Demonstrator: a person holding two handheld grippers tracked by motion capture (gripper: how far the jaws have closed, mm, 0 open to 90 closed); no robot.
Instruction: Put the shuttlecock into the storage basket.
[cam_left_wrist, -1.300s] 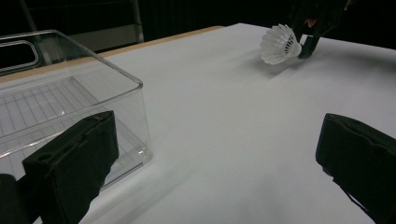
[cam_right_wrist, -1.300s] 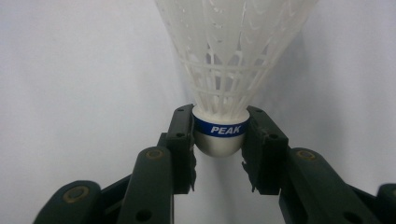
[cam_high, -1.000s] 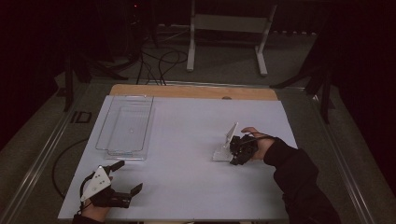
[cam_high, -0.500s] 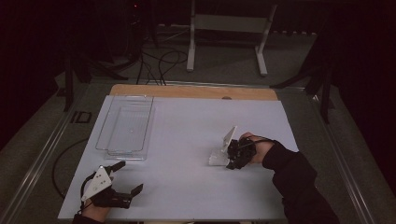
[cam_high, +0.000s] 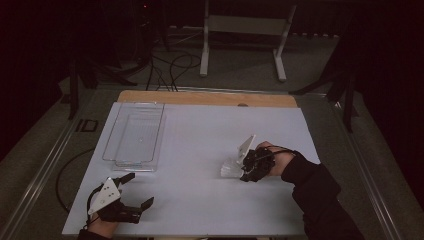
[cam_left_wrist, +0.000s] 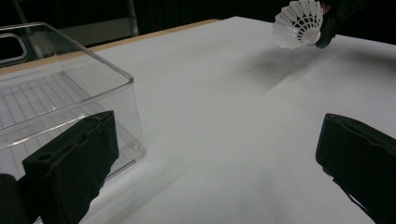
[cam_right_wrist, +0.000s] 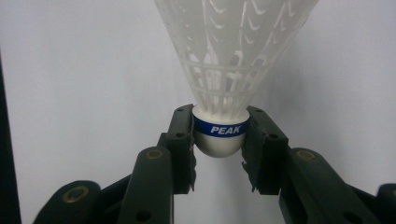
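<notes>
A white plastic shuttlecock (cam_right_wrist: 224, 70) with a blue band reading PEAK is clamped by its round cork between the jaws of my right gripper (cam_right_wrist: 219, 140). From above, the shuttlecock (cam_high: 231, 169) is at the right-middle of the white table, skirt pointing left, with the right gripper (cam_high: 245, 170) behind it. From the left gripper view the shuttlecock (cam_left_wrist: 299, 23) hangs just above the table, far off. My left gripper (cam_high: 136, 192) rests open near the front left edge, nothing between its jaws. A clear plastic bin (cam_high: 135, 135) stands empty at the back left.
The white table (cam_high: 200, 150) has a wooden strip (cam_high: 205, 98) along its far edge. The clear bin's corner (cam_left_wrist: 126, 84) is just beyond my left gripper's left jaw. Cables and a white metal stand (cam_high: 245, 30) are on the dark floor behind the table.
My right gripper has carried the shuttlecock a little to the left and toward the front. The left gripper has stayed put.
</notes>
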